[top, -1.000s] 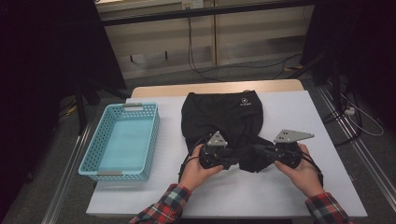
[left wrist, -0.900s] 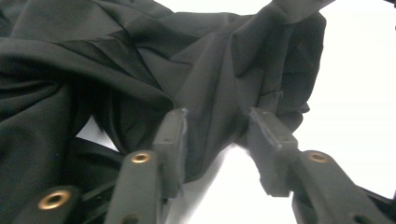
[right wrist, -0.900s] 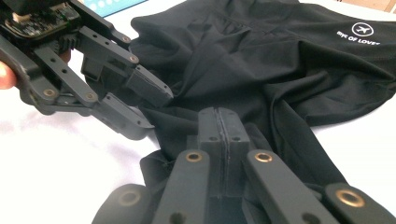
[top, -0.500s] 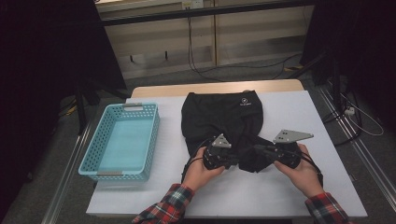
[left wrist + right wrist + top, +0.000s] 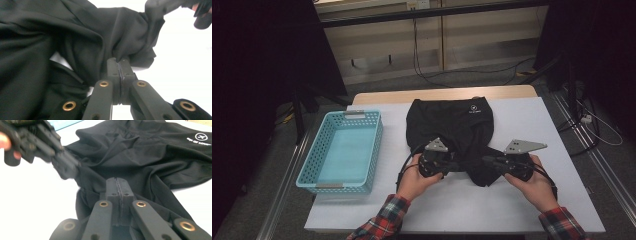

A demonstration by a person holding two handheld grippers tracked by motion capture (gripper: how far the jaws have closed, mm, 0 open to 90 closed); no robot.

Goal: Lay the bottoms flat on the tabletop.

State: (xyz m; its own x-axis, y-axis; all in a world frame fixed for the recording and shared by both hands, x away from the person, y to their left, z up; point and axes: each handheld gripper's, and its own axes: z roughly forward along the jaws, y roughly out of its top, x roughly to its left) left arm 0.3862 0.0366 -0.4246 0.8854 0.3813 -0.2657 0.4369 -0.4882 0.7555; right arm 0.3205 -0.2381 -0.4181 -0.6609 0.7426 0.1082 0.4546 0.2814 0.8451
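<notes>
Left gripper (image 5: pixel 460 165): we see its jaws have just been closing; they now pinch a fold of the black fabric garment (image 5: pixel 452 127), lower centre of the high view.
Right gripper (image 5: pixel 486 161): jaws pressed together on the same garment's near edge.
Garment: spread on the white rectangular table (image 5: pixel 532 125), centre of frame, white logo at far end.
Basket: a light blue perforated plastic basket (image 5: pixel 374 145) at left.

Lab-type recording bay: white table (image 5: pixel 512 200) between dark curtains (image 5: pixel 257 75), cables (image 5: pixel 472 75) loose on grey floor (image 5: pixel 387 85), wooden cabinets (image 5: pixel 462 35) behind.
</notes>
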